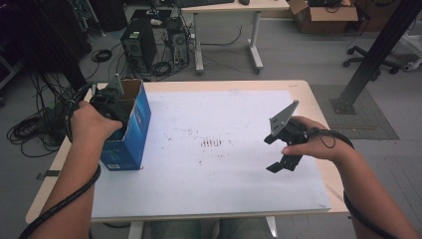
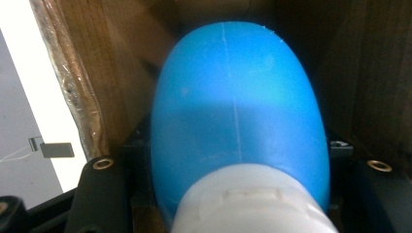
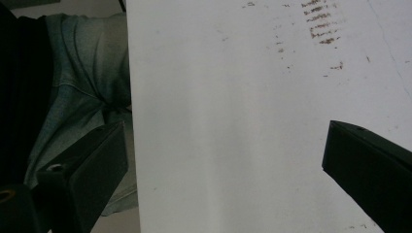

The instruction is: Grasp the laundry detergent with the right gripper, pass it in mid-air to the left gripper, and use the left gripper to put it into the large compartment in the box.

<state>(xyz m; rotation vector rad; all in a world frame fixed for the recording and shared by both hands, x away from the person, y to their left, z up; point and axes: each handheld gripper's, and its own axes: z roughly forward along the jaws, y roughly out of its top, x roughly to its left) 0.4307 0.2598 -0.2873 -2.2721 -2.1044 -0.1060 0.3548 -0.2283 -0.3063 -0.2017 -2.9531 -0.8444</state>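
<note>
An open blue cardboard box [image 1: 133, 130] stands upright on the left part of the white table top [image 1: 224, 114]. My left gripper [image 1: 110, 103] reaches down into its open top. Inside, against the brown cardboard walls [image 2: 107, 73], lies a blue bottle [image 2: 238, 97] with a white cap [image 2: 252, 204] toward the camera. The left gripper [image 2: 238, 160] is shut on the bottle, one black jaw on each side. My right gripper [image 1: 280, 163] hovers over the right part of the table, open, nothing between its fingers [image 3: 374, 170].
Faint brown marks [image 1: 211, 144] stain the middle of the table top. Beyond the table the floor holds computer towers [image 1: 139, 45] with tangled cables, a desk's legs [image 1: 255, 40], a cardboard box [image 1: 323, 15] and a black slanted strut [image 1: 373, 55]. The person's lap [image 3: 77, 97] is below the near edge.
</note>
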